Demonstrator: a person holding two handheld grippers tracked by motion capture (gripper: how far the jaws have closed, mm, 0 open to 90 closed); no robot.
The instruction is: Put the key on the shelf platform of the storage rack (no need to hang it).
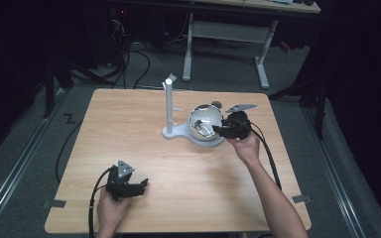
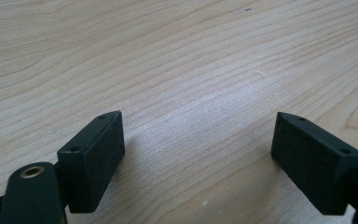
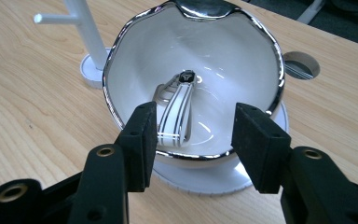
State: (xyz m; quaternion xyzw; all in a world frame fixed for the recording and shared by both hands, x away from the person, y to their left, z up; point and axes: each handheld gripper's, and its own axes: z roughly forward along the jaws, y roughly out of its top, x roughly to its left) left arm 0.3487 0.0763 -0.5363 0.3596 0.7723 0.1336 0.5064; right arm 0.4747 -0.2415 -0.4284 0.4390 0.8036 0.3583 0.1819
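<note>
A white bowl [image 1: 213, 116] with a silver rim [image 3: 121, 51] sits on the round base of a white stand [image 1: 169, 104] near the table's back middle. Inside the bowl lies a white band with dark stripes and a small black clasp [image 3: 177, 107], also visible from above [image 1: 202, 128]. My right gripper [image 1: 218, 130] is at the bowl's near right rim, pointing into it. Its jaws [image 3: 193, 140] stand apart just in front of the rim, the left one close beside the band's end, with nothing pressed between them. My left gripper [image 1: 141, 186] rests low at the table's front left, open over bare wood [image 2: 198, 154].
The stand's thin post [image 3: 81, 28] with a short side peg rises left of the bowl. A round cable hole [image 3: 298, 65] lies in the wooden table [image 1: 129, 129] behind the bowl. Beyond the table, cables and a desk frame [image 1: 228, 34] stand on the dark floor.
</note>
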